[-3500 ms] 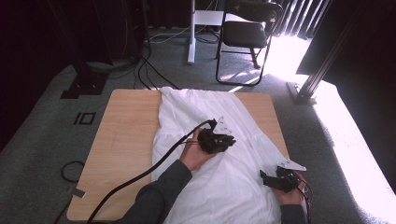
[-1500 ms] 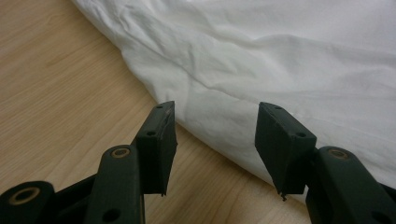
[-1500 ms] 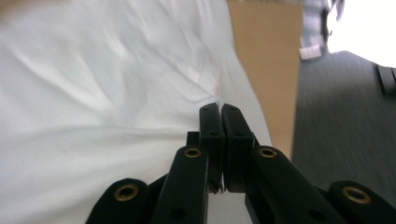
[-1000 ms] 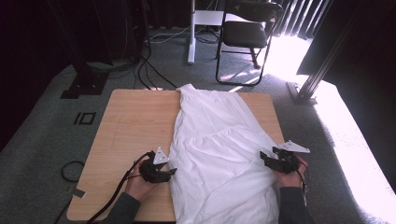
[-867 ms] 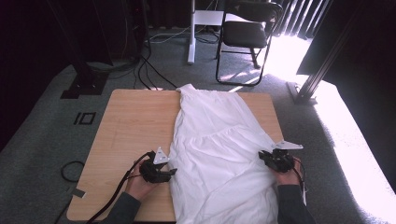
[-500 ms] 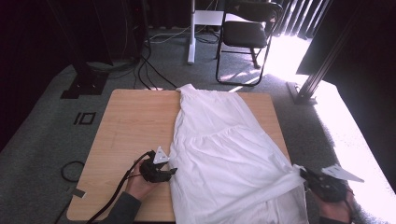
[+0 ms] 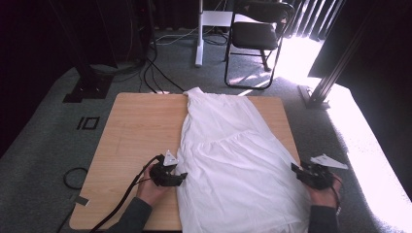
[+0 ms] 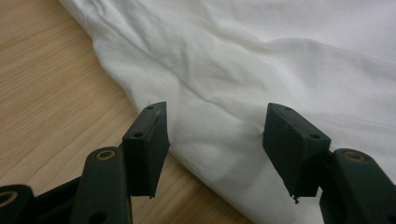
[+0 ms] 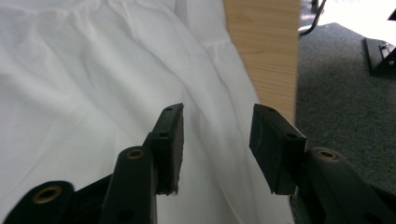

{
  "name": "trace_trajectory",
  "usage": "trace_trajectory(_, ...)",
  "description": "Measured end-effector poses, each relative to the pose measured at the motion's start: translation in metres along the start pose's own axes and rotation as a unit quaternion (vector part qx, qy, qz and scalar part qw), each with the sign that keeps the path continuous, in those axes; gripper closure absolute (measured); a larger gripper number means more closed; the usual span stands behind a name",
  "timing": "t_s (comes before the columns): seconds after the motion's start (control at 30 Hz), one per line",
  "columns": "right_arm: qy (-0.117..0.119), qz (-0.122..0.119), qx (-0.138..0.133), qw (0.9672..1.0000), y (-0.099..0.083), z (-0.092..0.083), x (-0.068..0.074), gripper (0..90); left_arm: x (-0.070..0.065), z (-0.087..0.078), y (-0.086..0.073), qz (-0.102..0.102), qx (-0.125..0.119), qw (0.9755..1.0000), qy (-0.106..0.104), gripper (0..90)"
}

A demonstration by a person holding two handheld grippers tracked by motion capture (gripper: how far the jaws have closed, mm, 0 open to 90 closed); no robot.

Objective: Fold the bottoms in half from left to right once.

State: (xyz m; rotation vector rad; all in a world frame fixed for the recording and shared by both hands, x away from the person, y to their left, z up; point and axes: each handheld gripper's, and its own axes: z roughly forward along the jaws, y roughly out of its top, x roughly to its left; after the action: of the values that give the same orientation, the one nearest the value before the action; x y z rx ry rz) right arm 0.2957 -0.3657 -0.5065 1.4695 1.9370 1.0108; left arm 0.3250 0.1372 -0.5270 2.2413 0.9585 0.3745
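The left gripper (image 7: 168, 174) has stayed at the dress's (image 7: 233, 155) near left edge, jaws spread over the hem with nothing between them. The white dress lies smoothed flat down the right half of the wooden surface (image 7: 136, 131). The right gripper (image 7: 311, 174), which swung out past the near right corner half a second ago, is back at the skirt's right edge, jaws apart, empty. Spreading looks nearly finished.

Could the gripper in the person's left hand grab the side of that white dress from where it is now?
Probably yes. The left gripper stands open right at the edge of the white dress, whose hem lies flat on the table between its jaws, with nothing in between.
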Motion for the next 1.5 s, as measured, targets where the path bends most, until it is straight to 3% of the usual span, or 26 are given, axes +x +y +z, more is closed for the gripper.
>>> trace_trajectory(0.03,0.0,0.0,0.0,1.0,0.0,0.0,0.0,56.0,0.0,0.0,0.0,0.0,0.0,1.0,0.0,41.6)
trace_trajectory(0.07,0.004,-0.008,0.012,0.9999,0.01,0.029,0.005,57.0,0.002,0.003,0.0,-0.004,-0.001,1.0,-0.001,40.6)
trace_trajectory(0.2,0.008,-0.017,0.029,0.9994,0.027,0.069,0.008,56.3,0.003,0.004,0.001,-0.006,-0.011,0.9999,0.001,39.9)
trace_trajectory(0.23,0.008,-0.017,0.029,0.9994,0.027,0.069,0.008,56.3,0.003,0.004,0.001,-0.006,-0.011,0.9999,0.001,40.0)
trace_trajectory(0.27,0.017,-0.018,0.034,0.9991,0.036,0.086,0.007,51.2,0.004,0.003,0.002,-0.006,-0.012,0.9999,0.002,40.0)
trace_trajectory(0.33,0.017,-0.02,0.034,0.9991,0.045,0.1,0.007,45.3,0.005,0.003,0.003,-0.006,-0.011,0.9999,0.0,39.9)
trace_trajectory(0.43,0.047,-0.013,0.03,0.9984,0.052,0.111,0.005,44.6,0.005,0.004,0.004,-0.003,-0.01,0.9999,0.001,39.9)
trace_trajectory(0.47,0.068,-0.011,0.052,0.9963,0.058,0.123,0.006,50.4,0.005,0.005,0.005,-0.007,-0.015,0.9999,-0.002,39.9)
trace_trajectory(0.53,0.093,-0.017,0.072,0.9929,0.061,0.128,0.007,76.0,0.006,0.006,0.006,-0.01,-0.018,0.9998,0.0,39.1)
trace_trajectory(0.57,0.092,-0.03,0.084,0.9917,0.063,0.129,0.01,85.5,0.006,0.006,0.007,-0.01,-0.018,0.9998,0.0,39.1)
trace_trajectory(0.6,0.066,-0.044,0.081,0.9935,0.065,0.126,0.012,89.5,0.006,0.007,0.007,-0.012,-0.019,0.9998,0.0,38.8)
trace_trajectory(0.63,0.066,-0.044,0.081,0.9935,0.065,0.126,0.012,89.5,0.006,0.007,0.007,-0.012,-0.019,0.9998,0.0,38.1)
trace_trajectory(0.67,0.046,-0.034,0.023,0.9981,0.069,0.109,0.01,90.0,0.005,0.007,0.008,-0.012,-0.019,0.9997,0.003,37.7)
trace_trajectory(0.77,-0.009,-0.036,-0.015,0.9992,0.074,0.093,0.004,90.0,0.004,0.009,0.01,-0.015,-0.02,0.9997,-0.001,36.4)
trace_trajectory(0.8,-0.034,-0.042,-0.011,0.9985,0.075,0.094,0.002,90.0,0.004,0.013,0.01,-0.02,-0.015,0.9997,0.003,35.6)
trace_trajectory(0.83,-0.034,-0.042,-0.011,0.9985,0.075,0.094,0.002,90.0,0.004,0.013,0.01,-0.02,-0.015,0.9997,0.003,35.4)
trace_trajectory(0.87,-0.047,-0.046,0.005,0.9978,0.074,0.098,0.0,89.9,0.005,0.017,0.01,-0.028,-0.01,0.9996,-0.002,35.4)
trace_trajectory(0.9,-0.056,-0.049,0.043,0.9963,0.067,0.114,-0.004,89.5,0.006,0.023,0.01,-0.038,-0.007,0.9992,-0.001,32.3)
trace_trajectory(1.03,-0.059,-0.04,0.07,0.995,0.058,0.13,-0.008,88.5,0.008,0.032,0.01,-0.043,0.006,0.9991,0.001,31.1)
trace_trajectory(1.1,-0.074,-0.044,0.076,0.9935,0.056,0.134,-0.007,81.9,0.007,0.035,0.01,-0.04,0.005,0.9992,0.003,31.0)
trace_trajectory(1.17,-0.075,-0.041,0.09,0.9922,0.055,0.138,-0.009,70.6,0.004,0.036,0.013,-0.023,0.01,0.9996,0.008,36.0)
trace_trajectory(1.23,-0.066,-0.033,0.098,0.9925,0.054,0.139,-0.011,69.7,0.002,0.037,0.013,-0.012,0.011,0.9998,0.014,41.5)
trace_trajectory(1.27,-0.058,-0.013,0.09,0.9942,0.052,0.138,-0.015,68.3,0.002,0.037,0.013,-0.01,0.007,0.9999,0.011,47.5)
trace_trajectory(1.33,-0.044,0.01,0.085,0.9953,0.05,0.137,-0.019,70.1,0.008,0.035,0.015,-0.017,0.009,0.9998,0.0,66.9)
trace_trajectory(1.4,-0.04,0.026,0.083,0.9954,0.048,0.136,-0.021,81.2,0.014,0.034,0.015,-0.021,0.011,0.9996,-0.014,83.1)
trace_trajectory(1.5,-0.037,0.033,0.089,0.9948,0.048,0.133,-0.018,87.8,0.014,0.032,0.014,-0.003,0.019,0.9998,0.002,89.4)
